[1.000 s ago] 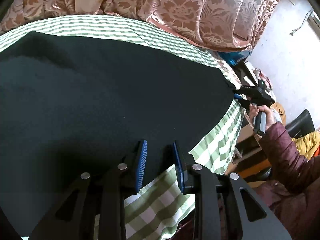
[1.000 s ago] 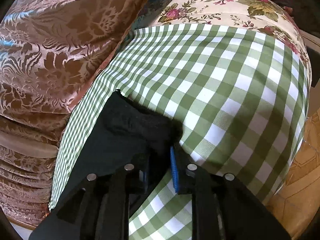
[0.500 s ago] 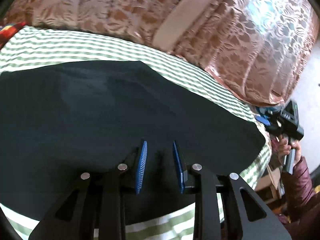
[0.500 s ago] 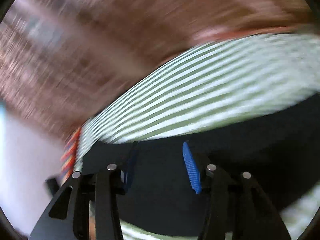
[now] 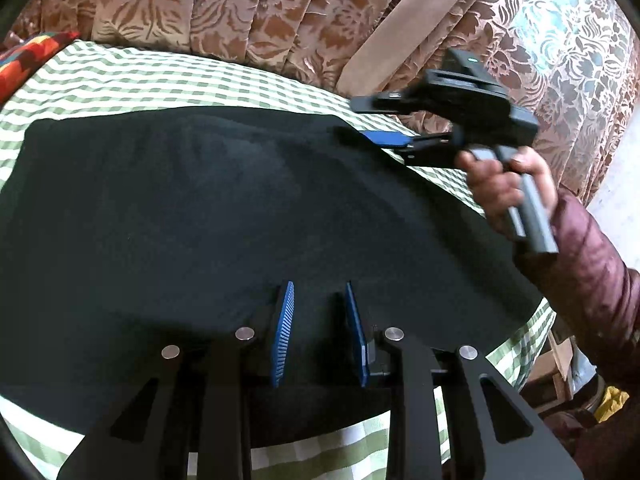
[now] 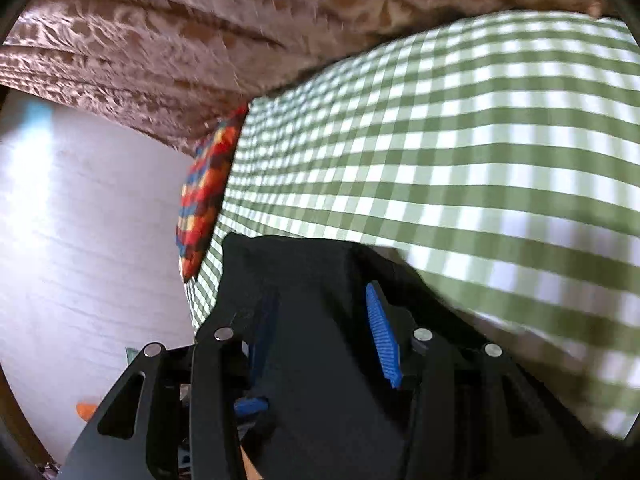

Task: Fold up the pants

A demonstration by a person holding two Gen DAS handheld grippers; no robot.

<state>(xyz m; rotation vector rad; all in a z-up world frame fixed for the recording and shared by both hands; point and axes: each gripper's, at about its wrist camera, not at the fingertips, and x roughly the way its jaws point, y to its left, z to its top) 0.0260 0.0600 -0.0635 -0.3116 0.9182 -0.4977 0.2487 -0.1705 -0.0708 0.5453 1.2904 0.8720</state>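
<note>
Now the black pants lie spread across the green checked cloth. On the left, the left gripper hovers spread over their near edge, pinching nothing. At right, the right gripper has just been narrowing with a fold of fabric between its pads; whether they pinch it cannot be told. It should bite fully before lifting, and both corners should travel together so the fold lands square.

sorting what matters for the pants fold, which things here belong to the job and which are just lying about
Part of the job:
- black pants
- left gripper
- right gripper
- green checked cloth they lie on

Just lying about:
- brown floral curtain
- red patterned cushion
</note>
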